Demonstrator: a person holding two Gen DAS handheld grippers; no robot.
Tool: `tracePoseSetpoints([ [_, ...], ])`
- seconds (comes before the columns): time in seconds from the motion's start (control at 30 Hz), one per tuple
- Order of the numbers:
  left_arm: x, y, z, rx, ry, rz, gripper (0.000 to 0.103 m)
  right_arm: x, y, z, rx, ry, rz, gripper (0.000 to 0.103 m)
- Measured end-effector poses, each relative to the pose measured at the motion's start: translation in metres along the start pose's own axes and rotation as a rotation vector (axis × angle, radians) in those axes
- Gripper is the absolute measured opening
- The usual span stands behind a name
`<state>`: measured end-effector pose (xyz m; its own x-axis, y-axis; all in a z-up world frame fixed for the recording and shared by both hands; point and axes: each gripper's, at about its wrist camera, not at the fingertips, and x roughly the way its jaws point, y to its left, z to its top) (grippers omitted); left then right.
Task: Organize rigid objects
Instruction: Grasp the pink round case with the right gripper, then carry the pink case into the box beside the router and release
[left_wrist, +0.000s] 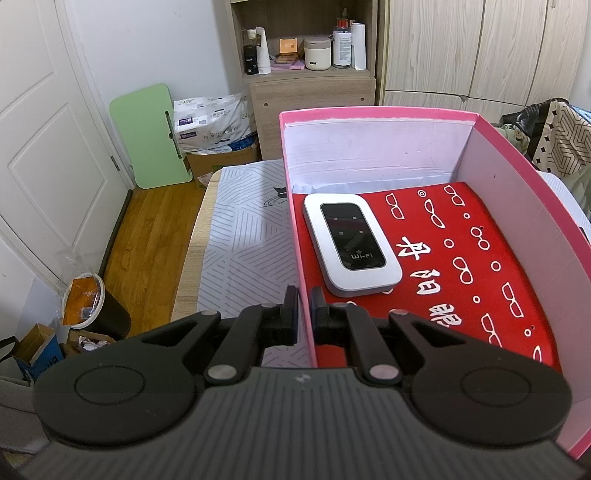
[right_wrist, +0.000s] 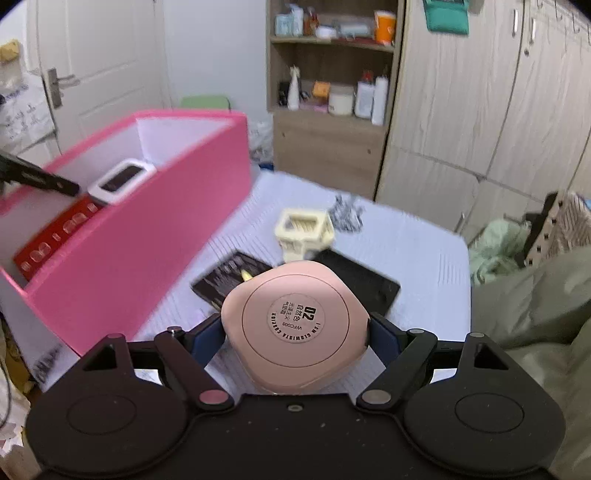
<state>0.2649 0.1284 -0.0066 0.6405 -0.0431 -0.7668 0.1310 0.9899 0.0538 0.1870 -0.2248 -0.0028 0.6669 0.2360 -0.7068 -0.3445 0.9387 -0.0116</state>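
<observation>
Your right gripper clamps the pink compact; your left gripper pinches the pink box wall; a cream holder stands beyond.

The box is set on the table, and its left wall is straddled by the left gripper. Inside it, the Wi-Fi device is laid on a printed card, towards the far left corner. In the right wrist view, the compact case is held in the right gripper to the right of the box, with a flat case, a dark slab and a small slotted piece lying on the table beyond it.
</observation>
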Motion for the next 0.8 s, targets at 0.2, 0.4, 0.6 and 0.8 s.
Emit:
tracePoseSetpoints([
  [0.2,0.0,0.0,0.0,0.001,0.005,0.001,0.006,-0.03,0.027,0.027,-0.094,-0.065,0.047,0.086],
  [0.4,0.0,0.0,0.0,-0.006,0.004,-0.004,0.006,-0.052,0.052,0.059,-0.175,-0.111,0.11,0.086],
  [0.6,0.001,0.001,0.001,-0.013,0.008,-0.012,0.007,-0.047,0.086,0.093,-0.31,-0.117,0.182,0.086],
  [0.8,0.001,0.004,0.0,-0.032,0.006,-0.024,0.007,0.007,0.116,0.126,-0.47,-0.036,0.192,0.085],
])
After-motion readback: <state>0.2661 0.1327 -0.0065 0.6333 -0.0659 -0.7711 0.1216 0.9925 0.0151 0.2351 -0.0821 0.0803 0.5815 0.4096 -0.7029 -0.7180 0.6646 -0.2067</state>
